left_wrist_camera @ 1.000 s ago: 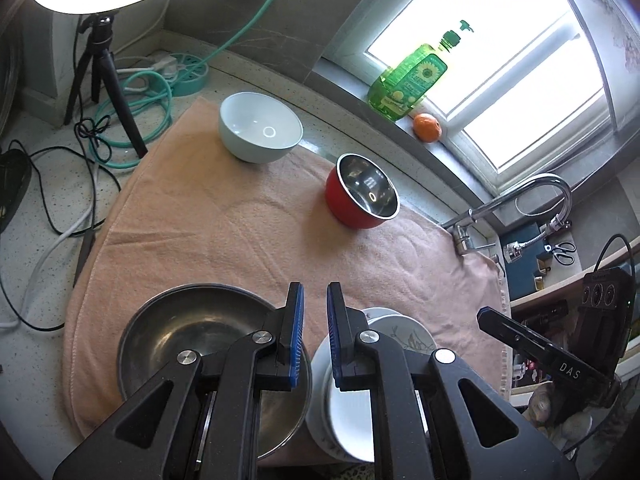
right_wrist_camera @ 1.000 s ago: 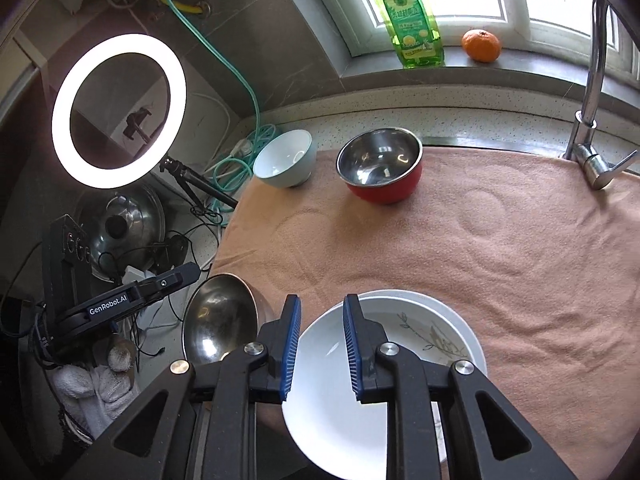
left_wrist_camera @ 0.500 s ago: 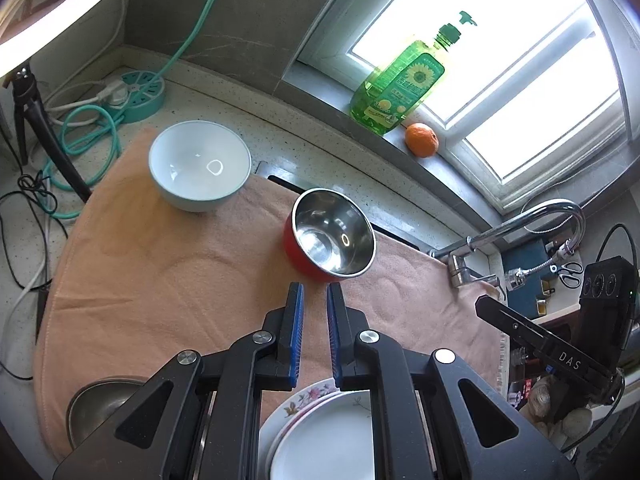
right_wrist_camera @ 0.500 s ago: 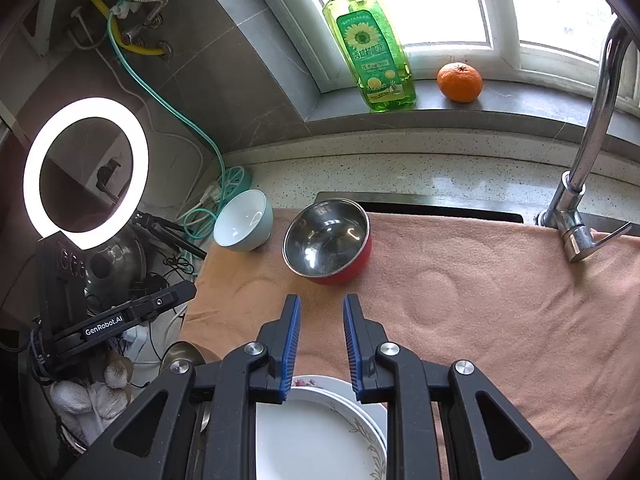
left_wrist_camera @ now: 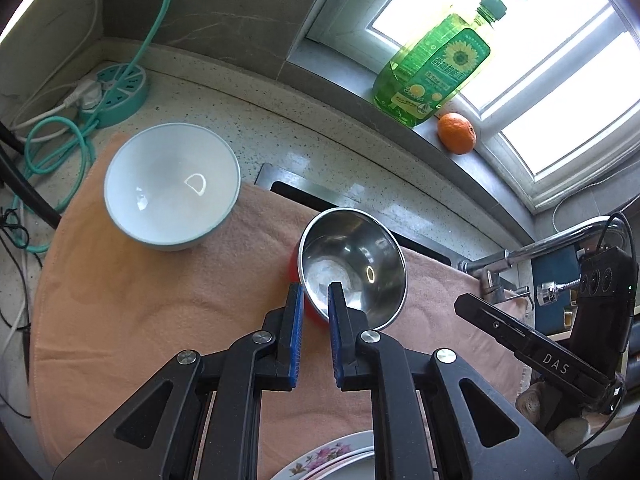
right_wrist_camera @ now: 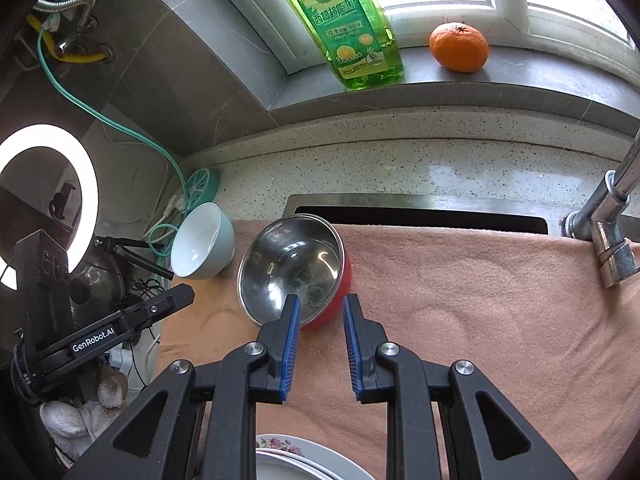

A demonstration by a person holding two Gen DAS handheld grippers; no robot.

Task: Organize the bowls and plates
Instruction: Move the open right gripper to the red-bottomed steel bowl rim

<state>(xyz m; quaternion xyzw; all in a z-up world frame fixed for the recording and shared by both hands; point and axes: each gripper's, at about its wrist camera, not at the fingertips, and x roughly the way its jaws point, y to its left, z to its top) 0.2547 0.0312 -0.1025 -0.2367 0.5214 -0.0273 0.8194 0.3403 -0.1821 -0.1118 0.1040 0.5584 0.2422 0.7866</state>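
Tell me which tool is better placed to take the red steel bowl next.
Probably the right tool: its wider-set jaws already frame the red steel bowl's near rim, while the left tool's gap looks narrower.

A peach-coloured towel (right_wrist_camera: 480,304) covers the counter and drapes over the near edge of the sink (right_wrist_camera: 420,216). On the grey windowsill (right_wrist_camera: 460,92) a green dish-soap bottle (right_wrist_camera: 344,20) with a sunflower label stands just beside an orange (right_wrist_camera: 459,47). A chrome faucet (right_wrist_camera: 608,240) rises at the right. At the left a lit ring light (right_wrist_camera: 86,184) glows, and a teal power strip (left_wrist_camera: 120,92) sits with its coiled teal cable (left_wrist_camera: 56,148).
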